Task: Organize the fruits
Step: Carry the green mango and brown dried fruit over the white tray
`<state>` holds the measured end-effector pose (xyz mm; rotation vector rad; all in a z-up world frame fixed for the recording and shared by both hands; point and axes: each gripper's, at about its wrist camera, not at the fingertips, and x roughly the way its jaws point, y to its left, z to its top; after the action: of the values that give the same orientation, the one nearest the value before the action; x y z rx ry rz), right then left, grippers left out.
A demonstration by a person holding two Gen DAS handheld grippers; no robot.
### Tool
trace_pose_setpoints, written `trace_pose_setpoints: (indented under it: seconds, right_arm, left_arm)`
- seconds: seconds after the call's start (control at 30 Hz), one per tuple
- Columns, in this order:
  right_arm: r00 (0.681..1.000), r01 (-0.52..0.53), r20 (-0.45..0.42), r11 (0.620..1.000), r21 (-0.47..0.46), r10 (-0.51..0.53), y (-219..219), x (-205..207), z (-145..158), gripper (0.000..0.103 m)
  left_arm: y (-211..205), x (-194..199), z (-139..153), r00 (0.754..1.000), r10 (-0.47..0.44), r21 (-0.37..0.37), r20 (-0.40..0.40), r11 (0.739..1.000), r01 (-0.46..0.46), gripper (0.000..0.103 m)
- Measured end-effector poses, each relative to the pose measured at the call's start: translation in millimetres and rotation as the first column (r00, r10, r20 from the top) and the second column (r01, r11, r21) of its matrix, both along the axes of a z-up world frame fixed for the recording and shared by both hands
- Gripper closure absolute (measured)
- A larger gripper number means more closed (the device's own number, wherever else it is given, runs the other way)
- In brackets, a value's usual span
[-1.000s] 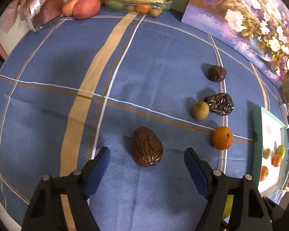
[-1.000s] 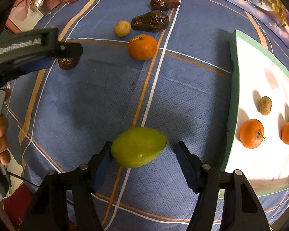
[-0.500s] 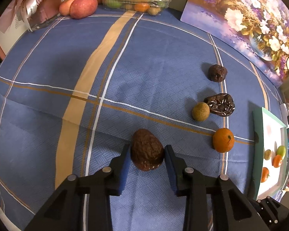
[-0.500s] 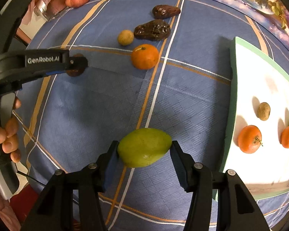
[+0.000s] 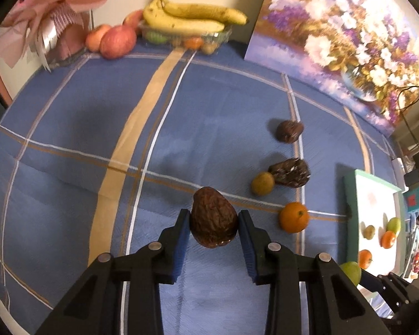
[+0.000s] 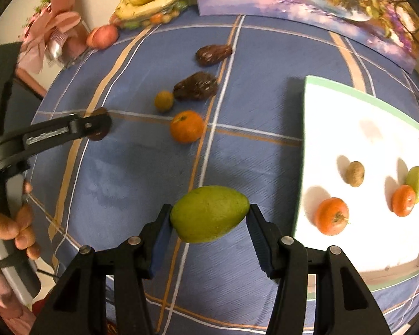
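My left gripper (image 5: 214,214) is shut on a brown, wrinkled avocado (image 5: 212,223), which hangs a little above the blue checked cloth. The right wrist view shows that gripper (image 6: 97,124) side-on at the left. My right gripper (image 6: 209,209) is shut on a green mango (image 6: 209,216), raised just left of the white tray (image 6: 363,117). On the cloth between the two lie an orange (image 6: 187,126), a small yellowish round fruit (image 6: 163,100) and two dark wrinkled fruits (image 6: 195,86) (image 6: 212,54). The tray holds two orange fruits, a small brown one and a green one.
At the back edge stand bananas (image 5: 192,18) on a clear fruit box, red apples (image 5: 117,40) and a pink ribboned gift (image 5: 56,28). A flower painting (image 5: 340,42) leans at the back right. A person's hand (image 6: 11,229) grips the left handle.
Both grippers closed on their fruit, the left on the avocado and the right on the mango, then rose with them off the cloth. The right one also shifted toward the tray.
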<state>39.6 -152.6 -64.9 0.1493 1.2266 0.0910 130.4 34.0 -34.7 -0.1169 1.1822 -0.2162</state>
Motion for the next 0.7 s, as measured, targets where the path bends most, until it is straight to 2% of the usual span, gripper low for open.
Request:
trace_pose_setpoints:
  seconds: [0.33, 0.7]
  right_arm:
    - [0.994, 0.104, 0.03, 0.995, 0.01, -0.104, -33.7, -0.2, 6.6, 0.048]
    - [0.963, 0.262, 0.058, 0.965, 0.006, -0.262, -95.1, -5.1, 18.6, 0.048]
  left_arm:
    - [-21.1, -11.8, 34.5, 0.995, -0.026, -0.022, 0.097, 0.999, 0.028, 0.066]
    - [-66.2, -23.8, 48.1, 0.985, -0.115, -0.027, 0.129, 0.993, 0.119, 0.066]
